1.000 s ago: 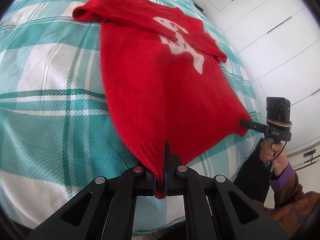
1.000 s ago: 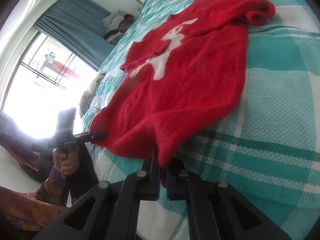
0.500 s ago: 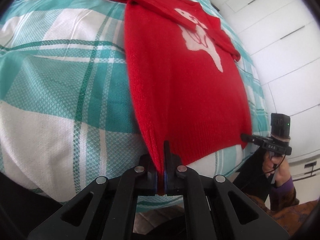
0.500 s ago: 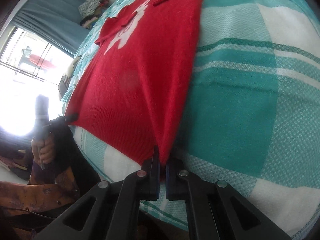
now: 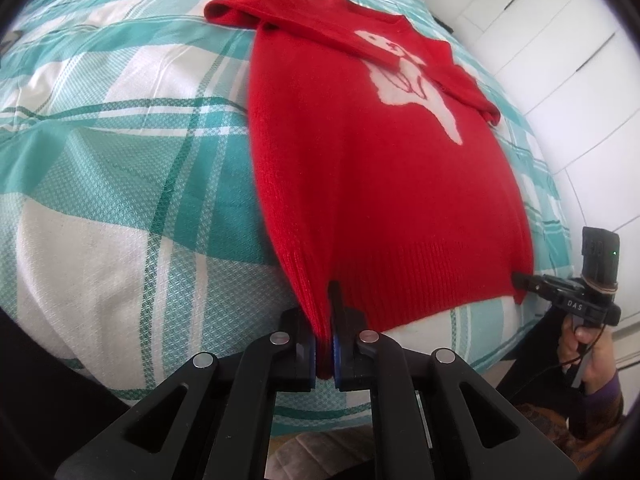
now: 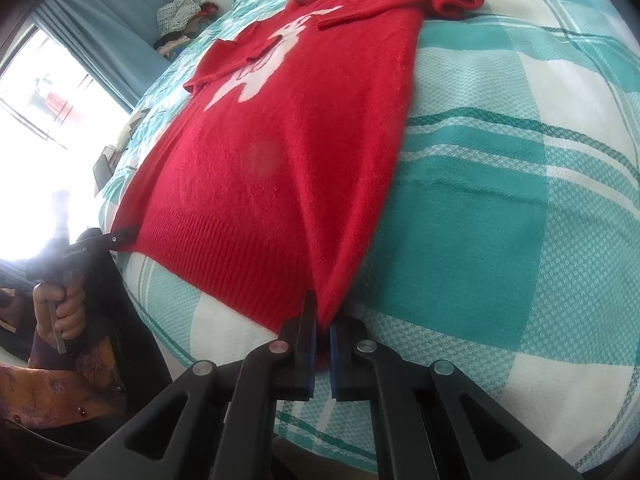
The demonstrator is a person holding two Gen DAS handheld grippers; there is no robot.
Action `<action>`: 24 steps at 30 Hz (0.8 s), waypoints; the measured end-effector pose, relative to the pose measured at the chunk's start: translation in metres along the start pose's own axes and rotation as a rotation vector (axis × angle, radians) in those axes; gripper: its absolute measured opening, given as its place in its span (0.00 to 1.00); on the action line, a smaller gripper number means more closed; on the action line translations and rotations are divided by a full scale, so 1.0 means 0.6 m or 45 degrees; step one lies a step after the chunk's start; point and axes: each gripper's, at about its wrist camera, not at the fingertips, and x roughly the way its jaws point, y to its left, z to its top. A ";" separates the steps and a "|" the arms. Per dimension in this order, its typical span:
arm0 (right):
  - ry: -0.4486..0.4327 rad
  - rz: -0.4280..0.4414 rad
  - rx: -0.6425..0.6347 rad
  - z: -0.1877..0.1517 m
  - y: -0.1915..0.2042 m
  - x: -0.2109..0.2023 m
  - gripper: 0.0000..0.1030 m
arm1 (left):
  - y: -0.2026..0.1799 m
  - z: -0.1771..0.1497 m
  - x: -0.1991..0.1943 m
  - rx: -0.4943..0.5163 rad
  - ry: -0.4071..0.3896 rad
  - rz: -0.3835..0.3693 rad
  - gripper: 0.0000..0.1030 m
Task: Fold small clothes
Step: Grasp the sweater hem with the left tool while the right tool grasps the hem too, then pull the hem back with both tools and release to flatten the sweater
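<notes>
A small red knit sweater with a white animal motif lies front up on the bed, both sleeves folded across its chest; it also shows in the right wrist view. My left gripper is shut on the ribbed hem at its left corner. My right gripper is shut on the hem at its right corner. Each gripper also appears in the other's view: the right one at the hem's far corner, the left one likewise. The hem is pulled taut between them near the bed's front edge.
The bed has a teal and white plaid cover. White wardrobe doors stand to the right. A window with blue curtains and a pile of clothes are at the far left in the right wrist view.
Both grippers have drawn the hem back toward the bed's edge and lowered it, so the sweater lies flatter and straighter. Both stay shut on the hem corners.
</notes>
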 end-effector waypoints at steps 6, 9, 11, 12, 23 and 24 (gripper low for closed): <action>-0.004 -0.044 0.011 -0.011 0.001 -0.013 0.16 | -0.026 -0.023 -0.021 0.070 -0.019 0.072 0.49; 0.017 -0.105 -0.009 -0.023 0.005 -0.026 0.27 | -0.038 -0.037 -0.040 0.120 -0.030 0.171 0.64; 0.032 -0.165 -0.033 -0.032 0.011 -0.038 0.34 | -0.041 -0.041 -0.057 0.147 -0.046 0.215 0.64; 0.032 -0.210 -0.050 -0.034 0.013 -0.045 0.35 | -0.040 -0.040 -0.068 0.150 -0.067 0.230 0.64; -0.218 -0.349 -0.229 0.014 0.083 -0.114 0.45 | -0.082 0.048 -0.128 0.153 -0.423 0.187 0.87; -0.212 -0.324 -0.255 0.019 0.093 -0.102 0.45 | -0.084 0.056 -0.118 0.146 -0.434 0.191 0.88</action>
